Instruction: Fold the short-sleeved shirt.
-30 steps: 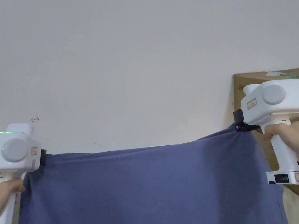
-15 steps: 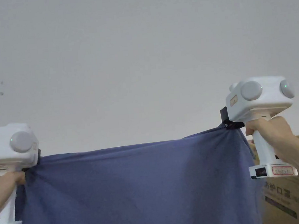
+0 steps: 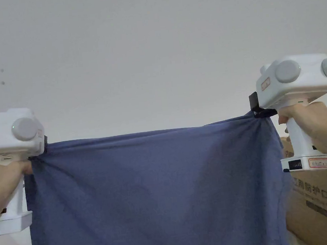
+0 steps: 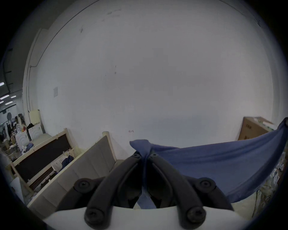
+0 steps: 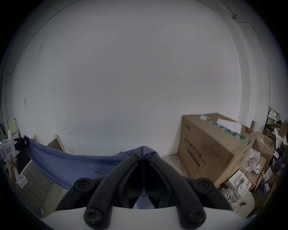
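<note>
2 grippers are holding the blue shirt (image 3: pixel 155 194) up w/ its top edge stretched across frame center. Left gripper (image 4: pixel 144 155), at left edge, is pinching 1 corner, jaws narrow on cloth; right gripper (image 5: pixel 142 153), at right, is doing likewise. Cardboard box (image 3: pixel 322 199) is sitting lower right.

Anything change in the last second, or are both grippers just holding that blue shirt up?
Both stay shut on the blue short-sleeved shirt. The right gripper and left gripper have risen against the white wall, lifting the hem. The camera also tilted. No regrasp or release.
</note>
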